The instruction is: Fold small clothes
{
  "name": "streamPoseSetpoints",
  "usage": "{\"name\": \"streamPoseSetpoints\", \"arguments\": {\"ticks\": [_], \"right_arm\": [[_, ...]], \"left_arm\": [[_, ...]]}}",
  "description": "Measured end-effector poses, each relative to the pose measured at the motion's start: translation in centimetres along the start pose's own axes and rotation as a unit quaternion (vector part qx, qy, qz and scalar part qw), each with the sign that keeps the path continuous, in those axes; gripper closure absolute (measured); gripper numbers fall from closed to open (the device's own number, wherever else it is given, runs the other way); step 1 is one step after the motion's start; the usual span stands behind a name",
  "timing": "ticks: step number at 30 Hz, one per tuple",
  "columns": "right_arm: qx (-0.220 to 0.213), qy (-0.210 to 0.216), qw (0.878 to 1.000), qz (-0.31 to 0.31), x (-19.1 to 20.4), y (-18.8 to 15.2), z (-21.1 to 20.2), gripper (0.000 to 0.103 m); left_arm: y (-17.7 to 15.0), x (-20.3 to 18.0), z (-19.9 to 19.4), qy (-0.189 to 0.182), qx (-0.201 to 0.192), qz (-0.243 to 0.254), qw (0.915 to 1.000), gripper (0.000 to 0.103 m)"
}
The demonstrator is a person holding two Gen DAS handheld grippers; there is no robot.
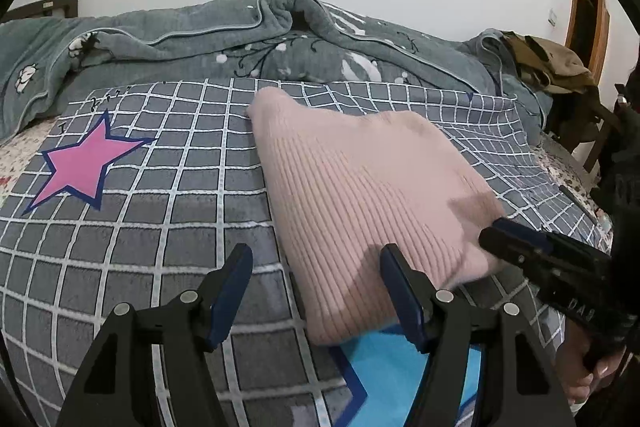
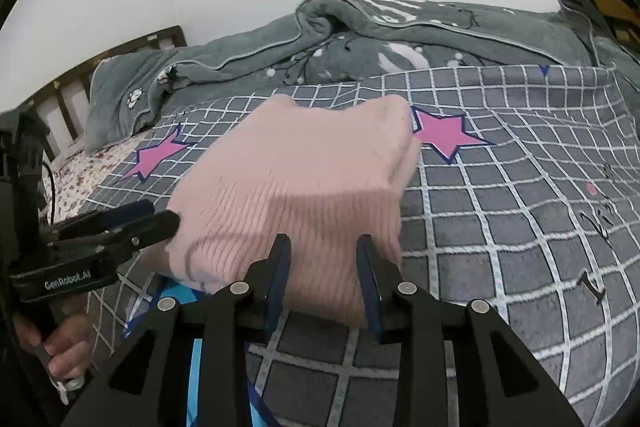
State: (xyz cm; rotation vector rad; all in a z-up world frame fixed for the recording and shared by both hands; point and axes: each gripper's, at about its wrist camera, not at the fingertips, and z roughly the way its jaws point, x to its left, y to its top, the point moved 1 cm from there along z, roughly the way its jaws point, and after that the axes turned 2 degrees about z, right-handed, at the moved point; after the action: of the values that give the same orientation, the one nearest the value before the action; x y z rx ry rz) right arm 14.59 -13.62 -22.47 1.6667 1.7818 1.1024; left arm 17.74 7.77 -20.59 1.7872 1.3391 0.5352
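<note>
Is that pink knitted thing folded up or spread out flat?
Folded. The pink sweater lies as a compact, thick block on the checked blanket, doubled layers showing at its right edge, no sleeves out.

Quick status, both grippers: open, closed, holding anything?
Left gripper: open, holding nothing, one finger over the pink knit garment.
Right gripper: open, holding nothing, poised at the garment's near edge.
</note>
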Motion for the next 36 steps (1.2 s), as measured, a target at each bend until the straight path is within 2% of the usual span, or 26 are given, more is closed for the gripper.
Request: {"name": "streamPoseSetpoints", "arguments": {"ticks": [5,6,8,10,12,14,16,17,19,21,23,25,28,29,31,34,36], "right_arm": [[-0.028,0.011,0.999,0.026,-1.1,0.9,-1.4,0.068],[-0.030,0.010,0.999,0.029,-1.2,1.3,-1.2,0.066],[-0.031,0.000,0.999,0.034,-1.4,1.9,-0.2,0.056],[-0.013,-0.001,0.999,0.049,-1.7,2.3,1.8,0.056],[-0.004,0.021,0.997,0.074,-2.1,2.5,3.4,0.064],[-0.028,0.024,0.997,0.070,-1.7,2.7,3.2,0.084],[-0.067,0.025,0.996,0.049,-1.7,3.0,1.8,0.088],[-0.079,0.037,0.994,0.061,-2.2,3.0,1.3,0.088],[-0.068,0.049,0.992,0.099,-3.5,2.8,1.7,0.088],[-0.040,0.019,0.995,0.085,-3.5,2.3,3.1,0.088],[-0.042,-0.003,0.998,0.056,-2.8,2.1,3.0,0.083],[-0.047,-0.023,0.998,0.032,-1.9,2.7,2.3,0.071],[-0.091,-0.024,0.996,-0.006,-0.5,3.8,0.4,0.068],[-0.102,-0.020,0.994,-0.017,-0.1,4.2,0.0,0.063],[-0.120,-0.016,0.992,-0.039,0.6,5.0,-0.2,0.058],[-0.102,-0.039,0.992,-0.059,0.9,5.5,1.6,0.058],[-0.073,-0.057,0.995,-0.046,-0.1,5.1,3.4,0.059]], "left_arm": [[-0.3,0.5,-0.7,0.001,-0.015,-0.006,0.9999,0.038],[-0.2,0.8,-0.7,0.002,-0.018,-0.012,0.9998,0.038],[-0.1,1.4,-0.6,0.004,-0.023,-0.026,0.9994,0.038],[0.0,2.1,-0.5,0.010,-0.031,-0.041,0.9986,0.038],[0.1,2.6,-0.5,0.014,-0.035,-0.050,0.9980,0.038],[0.3,2.9,-0.4,0.016,-0.040,-0.056,0.9975,0.038],[0.6,3.3,-0.3,0.016,-0.046,-0.067,0.9966,0.038],[0.8,3.4,-0.2,0.017,-0.046,-0.071,0.9962,0.038],[1.1,3.4,0.2,0.013,-0.049,-0.076,0.9958,0.038],[1.3,3.1,0.5,0.008,-0.049,-0.076,0.9959,0.039],[1.6,2.8,0.8,0.001,-0.051,-0.075,0.9959,0.038],[1.9,2.4,1.0,-0.004,-0.053,-0.074,0.9958,0.038],[2.5,2.0,1.6,-0.003,-0.055,-0.076,0.9955,0.038],[2.7,2.0,1.9,0.002,-0.054,-0.078,0.9955,0.037],[3.2,1.8,2.6,0.021,-0.047,-0.080,0.9955,0.036],[3.8,1.7,3.5,0.028,-0.040,-0.085,0.9952,0.037],[4.0,1.5,3.9,0.035,-0.036,-0.082,0.9954,0.036]]}}
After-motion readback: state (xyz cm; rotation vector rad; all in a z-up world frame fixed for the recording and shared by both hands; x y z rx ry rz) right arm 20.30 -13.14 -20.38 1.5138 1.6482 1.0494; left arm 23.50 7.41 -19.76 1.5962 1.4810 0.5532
